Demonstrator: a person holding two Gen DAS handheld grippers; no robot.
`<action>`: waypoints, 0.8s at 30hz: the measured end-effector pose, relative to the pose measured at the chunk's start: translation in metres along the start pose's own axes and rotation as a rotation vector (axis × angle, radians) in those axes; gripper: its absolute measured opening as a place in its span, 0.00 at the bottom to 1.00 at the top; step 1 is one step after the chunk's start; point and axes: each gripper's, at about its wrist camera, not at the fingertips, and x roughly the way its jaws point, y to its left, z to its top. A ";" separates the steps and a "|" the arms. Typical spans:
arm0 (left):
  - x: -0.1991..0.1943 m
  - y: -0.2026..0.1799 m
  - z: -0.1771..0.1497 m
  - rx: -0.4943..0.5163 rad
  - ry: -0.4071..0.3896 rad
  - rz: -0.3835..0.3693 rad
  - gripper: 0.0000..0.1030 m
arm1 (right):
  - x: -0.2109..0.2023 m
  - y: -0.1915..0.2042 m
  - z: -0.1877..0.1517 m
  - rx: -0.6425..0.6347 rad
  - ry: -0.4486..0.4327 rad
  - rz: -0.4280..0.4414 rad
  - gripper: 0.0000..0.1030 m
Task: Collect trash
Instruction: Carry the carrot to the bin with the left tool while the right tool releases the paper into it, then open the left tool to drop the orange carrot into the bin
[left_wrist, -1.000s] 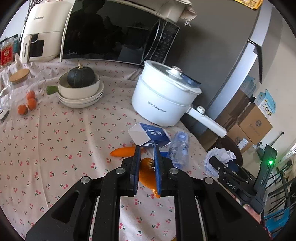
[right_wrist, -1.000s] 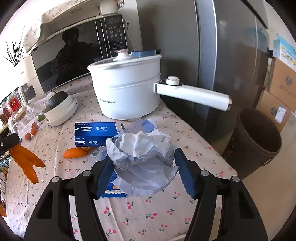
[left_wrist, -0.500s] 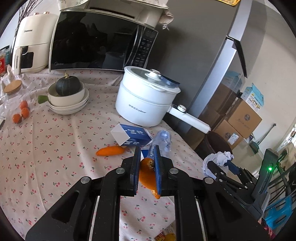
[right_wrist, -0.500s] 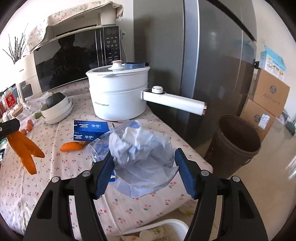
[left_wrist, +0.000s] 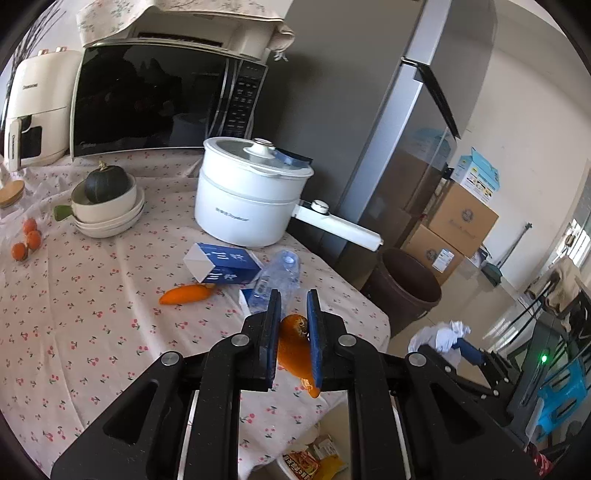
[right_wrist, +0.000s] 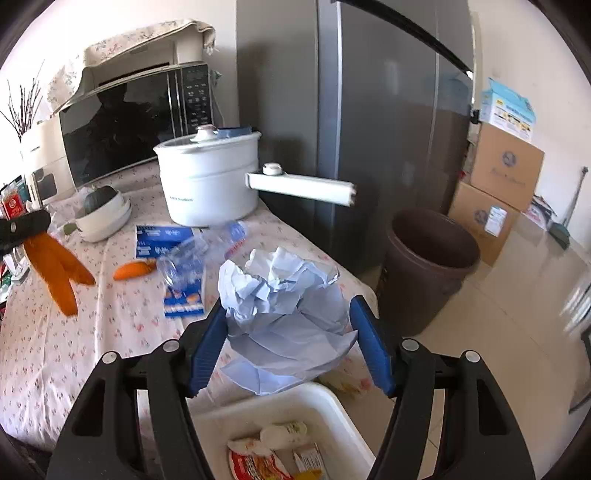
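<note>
While both grippers hang over the near edge of the surface (left_wrist: 74, 314), 2 loads are in the air, and each could be lost. Risk 1: the crumpled paper (right_wrist: 280, 295) in the right gripper (right_wrist: 288, 343) is bulky and springy, so it may slip from the pads or catch the rim of the white bin (right_wrist: 332, 402) just below if released off-centre. Risk 2: the orange peel (left_wrist: 295, 347) in the left gripper (left_wrist: 293, 332) dangles in thin strips; a swing could drop it on the cloth or the floor, not in a bin. A brown bin (right_wrist: 432, 266) stands on the floor past the surface edge, well apart from both loads.

Right jaws: wide apart, pressed against both sides of the paper wad and holding it above the white bin, which already contains wrappers. Left jaws: narrow, clamped on the upper end of the peel, with the rest hanging below the pads.

Trash not yet collected, on the surface near the white pot (left_wrist: 251, 199): 1 blue carton (left_wrist: 221, 264), 1 clear plastic bottle (left_wrist: 277, 277), 1 further piece of orange peel (left_wrist: 184, 294), 1 small flat blue packet (right_wrist: 184, 295).
</note>
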 end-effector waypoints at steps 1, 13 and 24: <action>-0.001 -0.003 -0.001 0.006 0.001 -0.004 0.13 | -0.002 -0.002 -0.004 0.002 0.003 -0.005 0.64; -0.005 -0.039 -0.020 0.089 0.022 -0.052 0.13 | -0.029 -0.019 -0.055 0.032 0.050 -0.042 0.79; -0.001 -0.076 -0.038 0.166 0.050 -0.118 0.13 | -0.044 -0.046 -0.067 0.109 0.029 -0.117 0.85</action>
